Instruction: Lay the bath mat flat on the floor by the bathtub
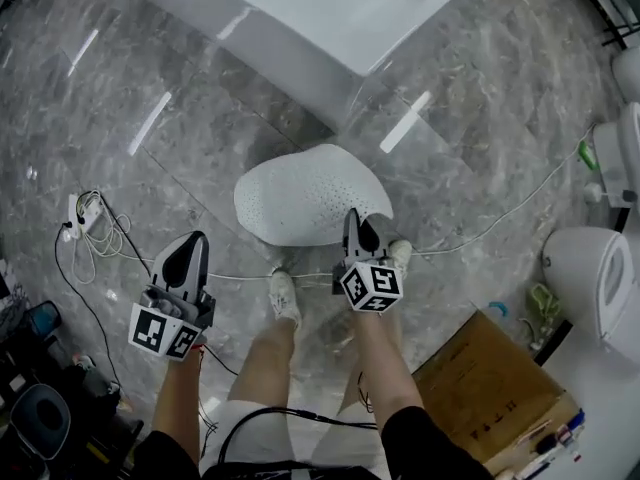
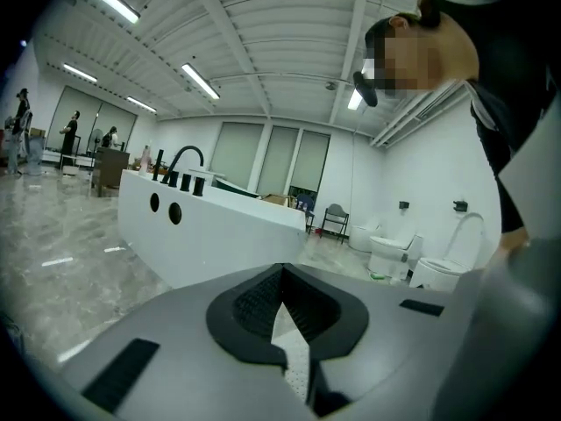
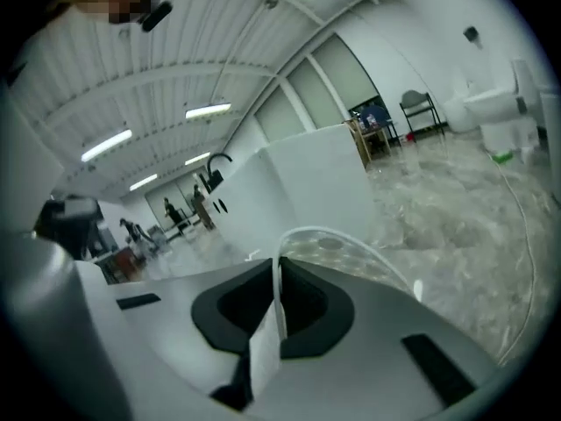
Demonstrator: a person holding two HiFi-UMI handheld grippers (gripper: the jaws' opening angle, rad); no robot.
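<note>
**A:** White acrylic first: the bathtub (image 1: 330,18) fills the top of the head view. The grey marble floor (image 1: 200,138) in front of it is where the bath mat (image 1: 300,193) belongs. Why is the mat domed?

**B:** Because only 1 edge is lifted. The right gripper (image 1: 355,226) is clamped tight on the near edge, so the sheet bows up. I judge that its far side rests on the floor just short of the tub's corner, so it is not flat yet.

**A:** And the left gripper (image 1: 190,258)?

**B:** Its 2 jaws meet at the tips with nothing pinched. It is well left of the mat, so it adds no pull to spread it.

**A:** Poses?

**B:** Both arms reach forward and low over the person's shoes (image 1: 285,296). Each gripper points toward the tub and is tipped slightly down, with the right one further ahead.
</note>
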